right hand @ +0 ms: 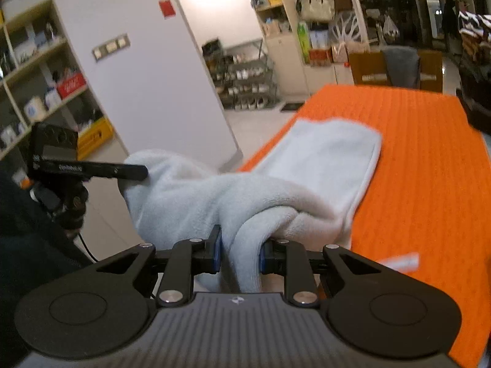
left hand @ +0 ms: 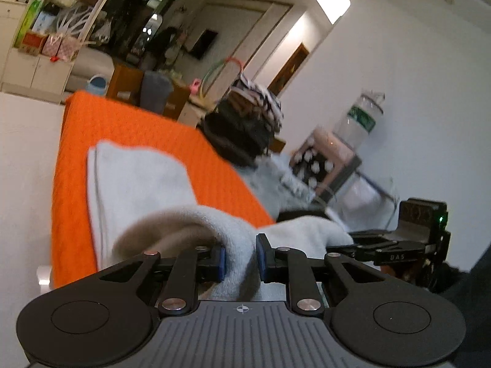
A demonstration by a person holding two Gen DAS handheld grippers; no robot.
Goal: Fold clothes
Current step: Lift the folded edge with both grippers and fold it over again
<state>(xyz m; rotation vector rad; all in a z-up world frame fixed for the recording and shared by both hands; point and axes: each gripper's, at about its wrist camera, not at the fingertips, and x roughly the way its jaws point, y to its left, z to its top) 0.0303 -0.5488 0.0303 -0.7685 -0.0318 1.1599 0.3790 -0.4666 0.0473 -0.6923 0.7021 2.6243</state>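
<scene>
The orange knitted cover spread over the table was the largest thing in view, and on it lay the far end of a pale grey fleece garment, flat and smooth, while its near end was lifted off the surface in a soft sag. It looked light, thick and limp, likely to droop and bunch rather than hold a crease, though its nap should resist slipping. The left gripper was clamped on one bunched near edge, and the right gripper was clamped on another. Holding it at the corners, well apart, seemed the best way to keep the edge taut.
</scene>
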